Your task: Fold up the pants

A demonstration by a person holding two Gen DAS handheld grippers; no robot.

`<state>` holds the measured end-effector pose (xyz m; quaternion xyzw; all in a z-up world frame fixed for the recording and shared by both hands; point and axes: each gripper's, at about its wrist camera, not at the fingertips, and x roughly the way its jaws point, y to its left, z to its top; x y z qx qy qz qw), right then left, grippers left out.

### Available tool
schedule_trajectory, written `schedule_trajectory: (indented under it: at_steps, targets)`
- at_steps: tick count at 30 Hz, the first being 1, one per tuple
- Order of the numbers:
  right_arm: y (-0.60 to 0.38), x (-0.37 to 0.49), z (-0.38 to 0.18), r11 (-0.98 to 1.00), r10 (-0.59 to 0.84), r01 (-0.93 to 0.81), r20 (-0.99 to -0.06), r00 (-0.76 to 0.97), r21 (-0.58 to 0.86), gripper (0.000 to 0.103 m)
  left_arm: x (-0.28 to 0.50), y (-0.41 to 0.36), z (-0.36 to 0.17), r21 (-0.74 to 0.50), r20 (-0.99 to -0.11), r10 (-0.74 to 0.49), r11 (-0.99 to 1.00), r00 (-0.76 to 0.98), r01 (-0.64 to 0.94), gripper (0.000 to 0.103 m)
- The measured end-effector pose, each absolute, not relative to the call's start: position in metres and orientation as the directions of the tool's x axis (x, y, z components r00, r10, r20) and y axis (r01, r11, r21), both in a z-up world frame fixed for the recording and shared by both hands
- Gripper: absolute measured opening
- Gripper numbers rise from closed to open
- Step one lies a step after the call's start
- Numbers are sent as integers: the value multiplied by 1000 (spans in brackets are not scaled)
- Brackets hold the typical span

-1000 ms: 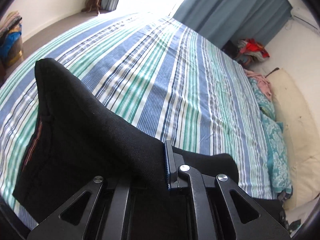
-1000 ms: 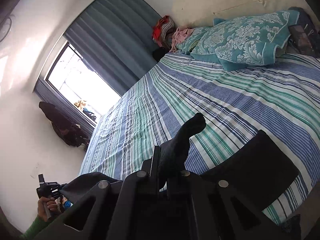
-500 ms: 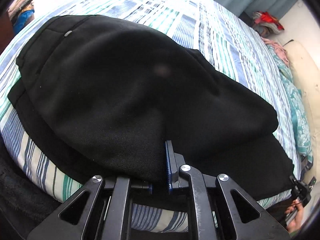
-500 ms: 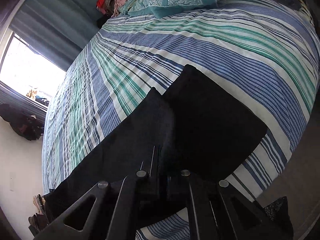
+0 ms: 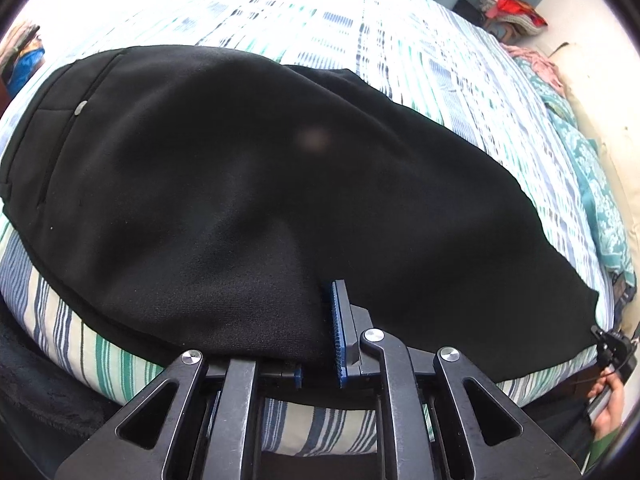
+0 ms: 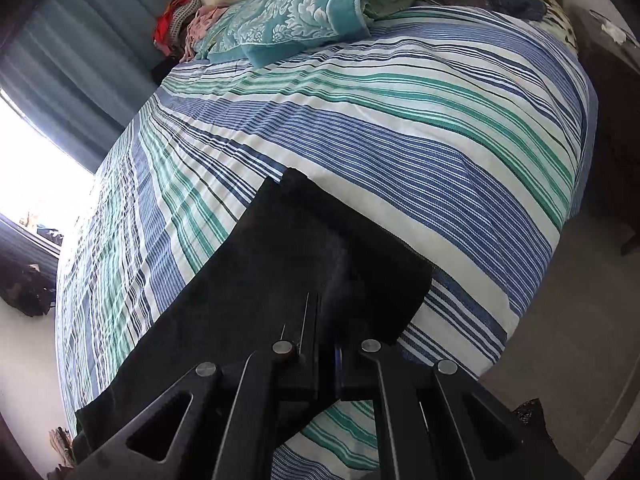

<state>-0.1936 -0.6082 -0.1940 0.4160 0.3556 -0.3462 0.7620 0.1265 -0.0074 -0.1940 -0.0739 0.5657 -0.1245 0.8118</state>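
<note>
The black pants (image 5: 248, 184) lie folded lengthwise along the near edge of the striped bed (image 5: 400, 52), waistband to the left in the left wrist view. My left gripper (image 5: 320, 320) is shut on a bunched fold of the pants at the near edge; the left finger is hidden under the cloth. In the right wrist view the leg end of the pants (image 6: 320, 264) lies flat on the bed (image 6: 400, 128). My right gripper (image 6: 326, 320) is shut on the pants near the leg end. The right gripper also shows far right in the left wrist view (image 5: 612, 356).
Teal patterned pillows (image 6: 304, 12) and a pile of clothes (image 6: 176, 20) lie at the head of the bed. Blue curtains (image 6: 68, 64) hang by a bright window. The floor (image 6: 560, 320) runs beside the bed's edge.
Both grippers have come down from a raised hold. The pants, hanging in the air a second ago, now lie laid out flat along the bed edge.
</note>
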Motion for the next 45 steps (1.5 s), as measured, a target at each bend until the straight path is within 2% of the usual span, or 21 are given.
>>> schedule_trajectory:
  at_steps: [2, 4, 5, 7, 8, 11, 12, 13, 14, 21, 28, 32, 36, 38, 40, 42, 43, 45]
  targets:
    - [-606, -192, -193, 433, -228, 814, -827, 514, 387, 7, 128, -8, -195, -264, -900, -288, 957, 326, 116, 11]
    - [-605, -194, -193, 432, -214, 807, -824, 525, 402, 15, 126, -7, -195, -261, -902, -286, 958, 324, 119, 12]
    - [-605, -196, -193, 427, -207, 800, -816, 540, 421, 20, 127, -9, -194, -262, -902, -287, 958, 321, 119, 12]
    - [-605, -202, -190, 417, -206, 783, -791, 576, 462, 43, 124, -10, -197, -272, -903, -294, 956, 313, 111, 14]
    - [-605, -205, -188, 415, -214, 773, -775, 595, 480, 44, 124, -7, -197, -282, -903, -299, 954, 309, 101, 16]
    - [-606, -210, -186, 409, -212, 754, -750, 627, 514, 42, 122, 1, -200, -325, -897, -328, 944, 297, 63, 17]
    - [-605, -208, -186, 411, -212, 761, -759, 616, 502, 21, 121, 2, -201, -335, -894, -336, 941, 295, 57, 17]
    - [-605, -206, -186, 417, -215, 770, -771, 599, 483, 6, 121, 2, -202, -338, -894, -340, 939, 291, 57, 15]
    - [-604, -205, -185, 422, -232, 782, -779, 582, 458, 6, 120, 1, -202, -339, -894, -341, 939, 289, 61, 9]
    - [-605, -209, -184, 391, -318, 842, -804, 502, 371, 5, 111, -16, -195, -267, -914, -289, 957, 286, 113, 9]
    - [-607, -206, -190, 388, -308, 856, -828, 469, 341, 6, 108, -20, -195, -227, -929, -254, 966, 269, 127, 13]
    - [-604, -203, -188, 399, -330, 861, -826, 456, 316, 8, 105, -25, -193, -174, -942, -206, 975, 264, 142, 26]
    - [-602, -207, -183, 394, -356, 865, -815, 457, 312, 20, 95, -30, -191, -136, -955, -171, 978, 243, 155, 22]
    - [-601, -209, -179, 398, -373, 861, -801, 468, 318, 31, 89, -26, -190, -126, -960, -160, 980, 231, 155, 23]
    - [-597, -210, -174, 414, -388, 851, -783, 486, 323, 53, 85, -22, -189, -112, -965, -144, 982, 218, 153, 28]
    - [-592, -210, -166, 419, -436, 862, -769, 467, 286, 70, 79, -21, -188, -92, -971, -123, 984, 205, 156, 30]
    - [-590, -211, -162, 422, -459, 863, -755, 469, 279, 74, 76, -21, -188, -76, -975, -106, 985, 194, 156, 30]
    - [-587, -215, -155, 419, -493, 864, -730, 474, 279, 74, 69, -18, -187, -55, -982, -82, 987, 173, 153, 30]
